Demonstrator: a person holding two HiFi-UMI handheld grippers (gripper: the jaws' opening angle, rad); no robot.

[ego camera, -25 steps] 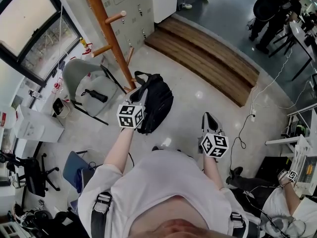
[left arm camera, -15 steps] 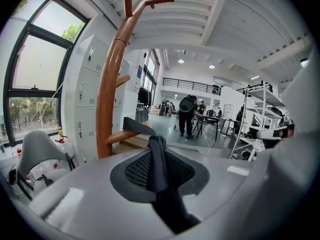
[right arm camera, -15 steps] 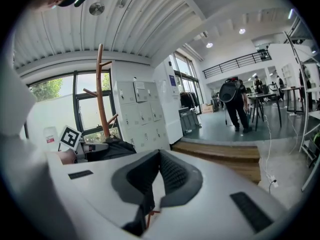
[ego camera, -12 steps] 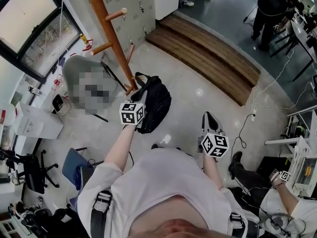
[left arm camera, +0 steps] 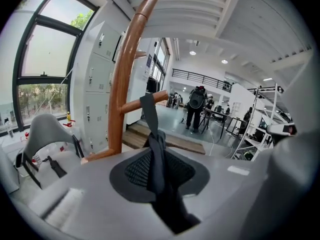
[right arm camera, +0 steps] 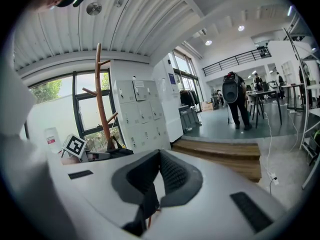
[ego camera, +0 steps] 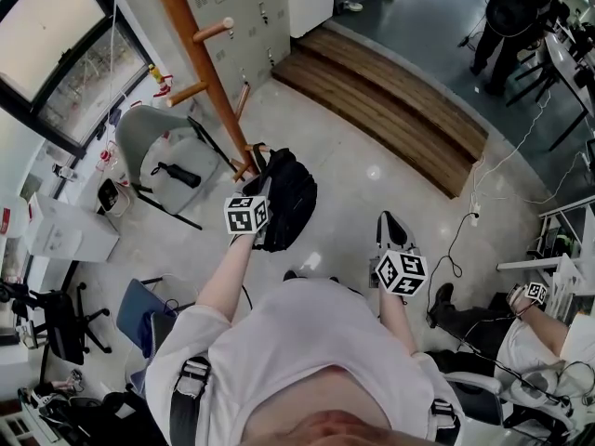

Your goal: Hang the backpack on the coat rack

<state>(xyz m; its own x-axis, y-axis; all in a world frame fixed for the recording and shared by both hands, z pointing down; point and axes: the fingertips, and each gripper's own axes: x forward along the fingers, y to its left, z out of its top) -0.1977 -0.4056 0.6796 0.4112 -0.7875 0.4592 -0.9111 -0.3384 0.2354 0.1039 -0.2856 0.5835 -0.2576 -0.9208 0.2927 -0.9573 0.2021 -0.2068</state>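
Note:
The black backpack (ego camera: 286, 198) hangs off the floor beside the orange wooden coat rack (ego camera: 200, 59). My left gripper (ego camera: 263, 190) is shut on its dark top strap (left arm camera: 151, 134). In the left gripper view the strap rises from the jaws to a side peg (left arm camera: 135, 104) of the rack (left arm camera: 122, 79); I cannot tell whether it rests on the peg. My right gripper (ego camera: 390, 228) is held low to the right, away from the bag, shut with nothing in it (right arm camera: 152, 184). From its view the rack (right arm camera: 100, 94) stands far left.
A grey chair (ego camera: 158, 151) sits left of the rack's foot, with lockers (ego camera: 242, 7) behind. A wooden step (ego camera: 390, 110) runs across the back. A cable (ego camera: 460, 226) lies on the floor at right. People stand at far right (ego camera: 516, 12) and lower right (ego camera: 535, 342).
The left gripper has carried the backpack up and a little left, closer to the rack's lower pegs. The right gripper has hardly moved.

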